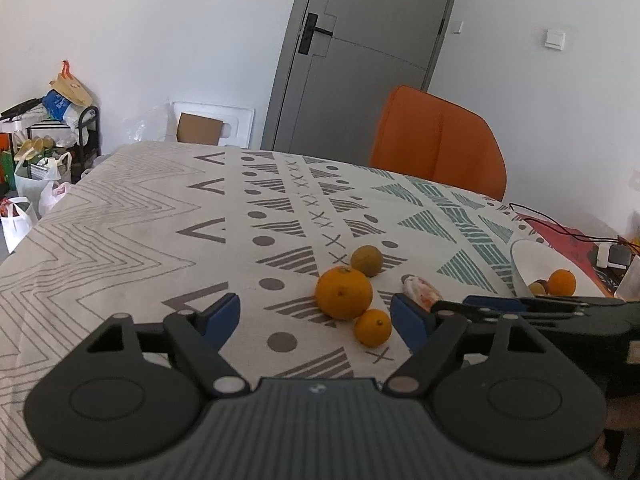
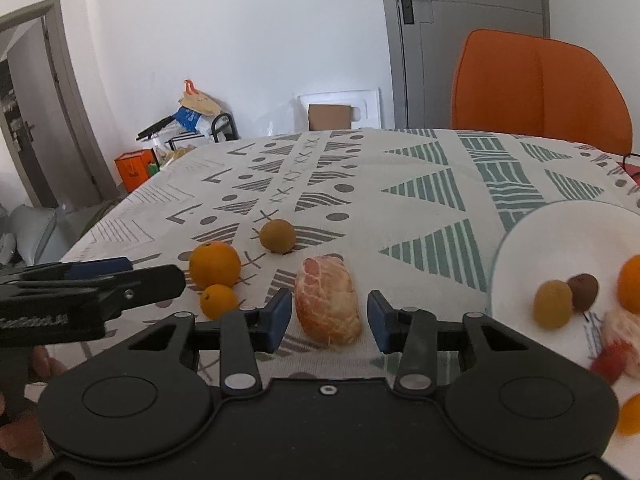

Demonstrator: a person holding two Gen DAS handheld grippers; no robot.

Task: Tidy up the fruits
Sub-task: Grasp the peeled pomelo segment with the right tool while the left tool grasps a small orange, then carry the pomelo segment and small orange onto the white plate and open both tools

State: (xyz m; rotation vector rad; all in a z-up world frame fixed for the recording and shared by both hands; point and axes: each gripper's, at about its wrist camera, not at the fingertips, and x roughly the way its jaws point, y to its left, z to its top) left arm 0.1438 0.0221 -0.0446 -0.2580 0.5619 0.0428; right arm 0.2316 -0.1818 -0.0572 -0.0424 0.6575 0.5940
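On the desk (image 2: 400, 168) four fruits wait; your plate (image 2: 532, 232) holds several. Both jaws gape, empty; right gripper (image 2: 329, 316) straddles the peeled fruit (image 2: 329, 306).

A peeled citrus (image 2: 329, 300) lies between my right tongs (image 2: 329, 316); two oranges (image 2: 215, 264) touch, with a brownish-green fruit (image 2: 277, 235) nearby.

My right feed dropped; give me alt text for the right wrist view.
The open right gripper brackets a peeled citrus piece on the patterned tablecloth, not touching it. Two oranges and a brownish fruit lie left; a white plate holding fruit sits right.
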